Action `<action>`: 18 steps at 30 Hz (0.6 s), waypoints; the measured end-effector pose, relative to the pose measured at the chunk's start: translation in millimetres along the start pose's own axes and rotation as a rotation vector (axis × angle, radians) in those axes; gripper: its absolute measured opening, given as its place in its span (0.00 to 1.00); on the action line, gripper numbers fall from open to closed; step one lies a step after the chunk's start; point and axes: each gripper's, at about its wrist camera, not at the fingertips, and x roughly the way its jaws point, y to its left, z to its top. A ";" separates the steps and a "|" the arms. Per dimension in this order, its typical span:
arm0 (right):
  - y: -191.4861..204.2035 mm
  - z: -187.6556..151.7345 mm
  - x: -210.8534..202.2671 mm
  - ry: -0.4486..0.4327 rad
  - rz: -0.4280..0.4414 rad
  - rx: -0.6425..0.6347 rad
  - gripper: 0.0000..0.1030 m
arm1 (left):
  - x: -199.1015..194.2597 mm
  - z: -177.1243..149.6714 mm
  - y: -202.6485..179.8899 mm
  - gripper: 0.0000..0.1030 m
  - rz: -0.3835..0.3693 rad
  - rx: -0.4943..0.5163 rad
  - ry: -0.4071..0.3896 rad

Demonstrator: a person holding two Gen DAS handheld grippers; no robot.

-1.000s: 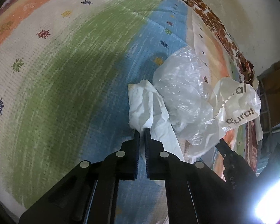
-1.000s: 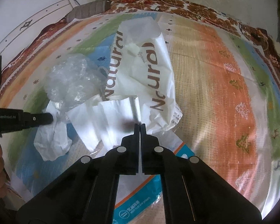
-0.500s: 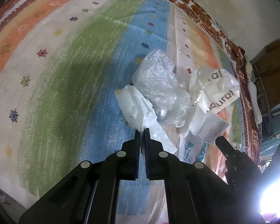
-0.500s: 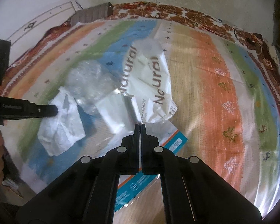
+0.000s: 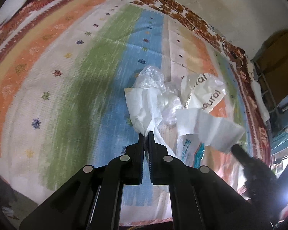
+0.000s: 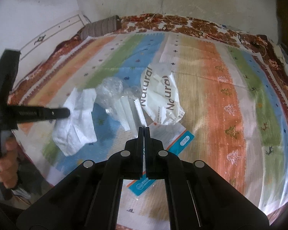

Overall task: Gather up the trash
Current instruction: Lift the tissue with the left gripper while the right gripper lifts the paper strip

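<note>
Two handheld grippers lift paper scraps off a striped mat (image 5: 71, 80) spread over a floral blanket (image 6: 192, 24). The left gripper (image 5: 146, 132), jaws pressed together, pinches a crumpled white tissue (image 5: 142, 107) by its lower edge; seen from the right wrist cam, the tissue hangs off the tool's tip. The right gripper (image 6: 143, 128), jaws likewise closed, pinches a folded white paper sheet (image 6: 128, 113) at its near corner. On the mat btwn and behind the two: a clear plastic wad (image 6: 111, 88), a white "Natural" bag (image 6: 161, 97) and a flat blue-edged packet (image 6: 174, 140), all bunched close together, w/ the bag partly over the packet. A hand (image 6: 6, 161) grips the left tool's handle.
</note>
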 end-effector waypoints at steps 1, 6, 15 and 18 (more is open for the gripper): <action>-0.6 -0.5 -4.9 -0.006 0.008 0.009 0.00 | -3.6 -2.0 -3.2 0.03 -0.002 0.013 -0.004; 3.7 -7.1 -26.2 -0.033 0.020 0.031 0.00 | -21.9 -4.1 -11.7 0.03 -0.031 0.046 -0.048; 18.7 -18.9 -71.0 -0.111 0.015 -0.027 0.00 | -55.0 -30.3 -21.7 0.03 -0.038 0.102 -0.099; 23.2 -27.7 -80.8 -0.123 -0.004 -0.047 0.00 | -65.1 -40.1 -25.9 0.03 -0.045 0.116 -0.115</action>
